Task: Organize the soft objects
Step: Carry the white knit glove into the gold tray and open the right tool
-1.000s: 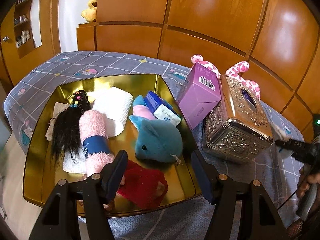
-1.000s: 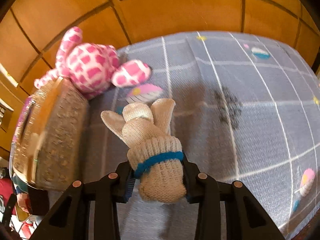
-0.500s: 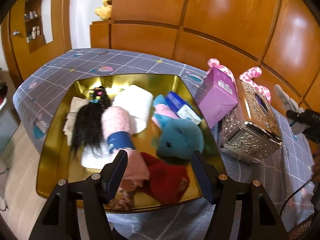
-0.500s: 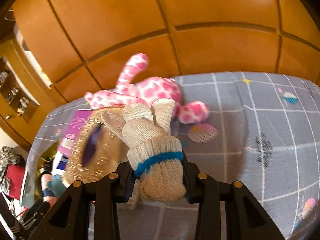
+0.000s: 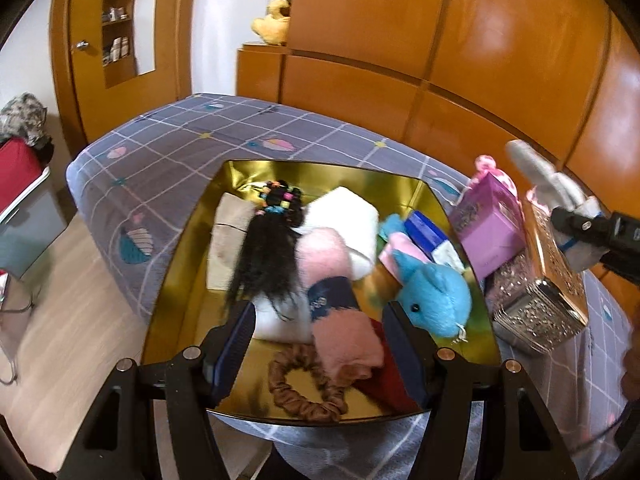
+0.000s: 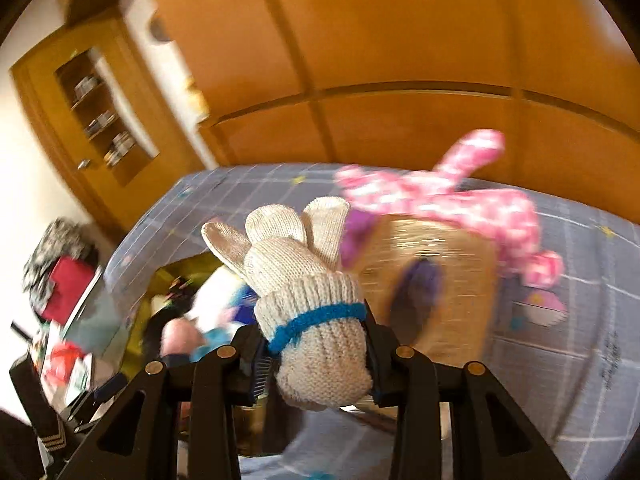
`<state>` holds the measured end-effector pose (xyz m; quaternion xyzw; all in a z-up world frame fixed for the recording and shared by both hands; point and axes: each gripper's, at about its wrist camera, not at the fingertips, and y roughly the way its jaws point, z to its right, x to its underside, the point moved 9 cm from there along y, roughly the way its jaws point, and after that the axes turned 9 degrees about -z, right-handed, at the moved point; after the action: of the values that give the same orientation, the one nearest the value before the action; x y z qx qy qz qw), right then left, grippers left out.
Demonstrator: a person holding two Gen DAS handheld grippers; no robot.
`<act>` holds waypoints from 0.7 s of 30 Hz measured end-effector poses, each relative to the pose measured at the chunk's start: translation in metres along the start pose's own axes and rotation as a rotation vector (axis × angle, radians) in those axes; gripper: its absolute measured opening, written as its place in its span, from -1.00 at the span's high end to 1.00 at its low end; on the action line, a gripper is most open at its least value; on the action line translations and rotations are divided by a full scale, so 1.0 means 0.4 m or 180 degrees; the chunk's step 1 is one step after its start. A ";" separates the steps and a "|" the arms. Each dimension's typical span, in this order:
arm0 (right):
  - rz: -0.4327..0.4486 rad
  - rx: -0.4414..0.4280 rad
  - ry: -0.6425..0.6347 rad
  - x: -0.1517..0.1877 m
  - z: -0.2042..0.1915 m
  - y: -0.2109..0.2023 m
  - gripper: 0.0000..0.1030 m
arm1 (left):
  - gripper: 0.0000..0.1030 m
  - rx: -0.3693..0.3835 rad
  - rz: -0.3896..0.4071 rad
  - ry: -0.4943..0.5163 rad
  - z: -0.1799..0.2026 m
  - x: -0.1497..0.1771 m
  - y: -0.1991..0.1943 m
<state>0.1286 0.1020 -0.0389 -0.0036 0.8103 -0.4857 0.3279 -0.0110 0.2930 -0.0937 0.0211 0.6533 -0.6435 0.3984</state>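
Right tool (image 6: 316, 354) swinging over from bare bedspread toward gold tray (image 5: 192, 276), clamping knit glove (image 6: 304, 280) mid-air | left tool (image 5: 316, 344) gaping empty over tray | most softies in already, pink plush (image 6: 460, 200) still waiting

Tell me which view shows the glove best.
The right wrist view: the glove fills the centre, sharp, clamped at its blue-banded cuff. The left wrist view shows it only small and partly hidden at the right edge.

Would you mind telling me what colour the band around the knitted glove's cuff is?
Blue, on a cream knitted glove; the right wrist view shows it best.
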 end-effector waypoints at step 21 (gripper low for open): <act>-0.0896 -0.0276 -0.0774 0.084 -0.311 0.371 0.17 | -0.29 -0.0031 -0.0060 -0.0249 -0.069 -0.004 0.030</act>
<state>0.0820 0.2671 -0.1347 -0.1897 0.7763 -0.4874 0.3518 -0.0171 0.3195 -0.1065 -0.0122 0.6405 -0.6444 0.4176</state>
